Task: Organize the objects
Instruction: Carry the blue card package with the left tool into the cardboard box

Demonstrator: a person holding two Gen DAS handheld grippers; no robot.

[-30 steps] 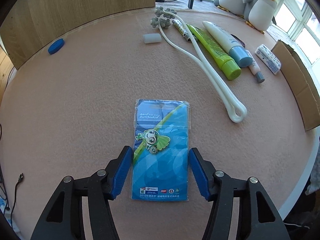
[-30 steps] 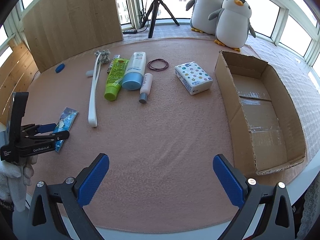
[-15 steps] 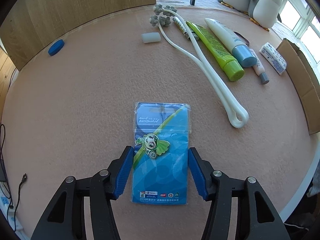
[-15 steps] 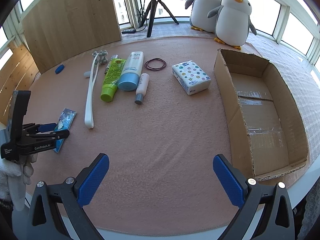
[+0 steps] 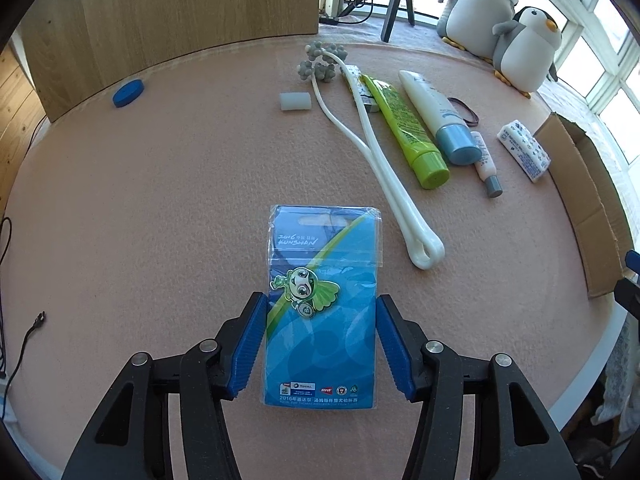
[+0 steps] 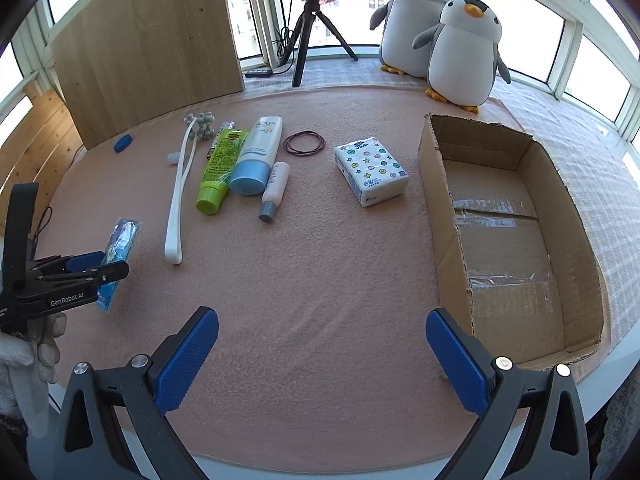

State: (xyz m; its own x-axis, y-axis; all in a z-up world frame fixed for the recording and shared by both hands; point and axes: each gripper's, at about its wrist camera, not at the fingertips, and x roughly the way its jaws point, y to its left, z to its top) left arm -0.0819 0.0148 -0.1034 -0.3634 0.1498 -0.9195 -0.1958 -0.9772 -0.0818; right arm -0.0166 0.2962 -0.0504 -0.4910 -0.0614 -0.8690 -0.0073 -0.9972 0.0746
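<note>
A blue badge packet (image 5: 320, 320) with a green mascot pin sits between the blue pads of my left gripper (image 5: 320, 308), which is shut on its two long edges. In the right wrist view the packet (image 6: 122, 236) is tilted up off the pink mat, held by the left gripper (image 6: 100, 268) at the far left, with a gloved hand below it. My right gripper (image 6: 320, 340) is open over bare mat near the front edge. An open cardboard box (image 6: 444, 216) lies to its right, with nothing in it.
On the mat lie a white roller massager (image 6: 178, 200), a green tube (image 6: 218, 172), a white and blue tube (image 6: 256, 156), a small bottle (image 6: 274, 188), hair bands (image 6: 304, 143), a tissue pack (image 6: 370, 170), a blue cap (image 6: 122, 142). Two plush penguins (image 6: 460, 52) stand behind.
My left gripper's pads have narrowed onto the packet's edges, and the packet has tilted up from the mat. The right gripper has held still, open.
</note>
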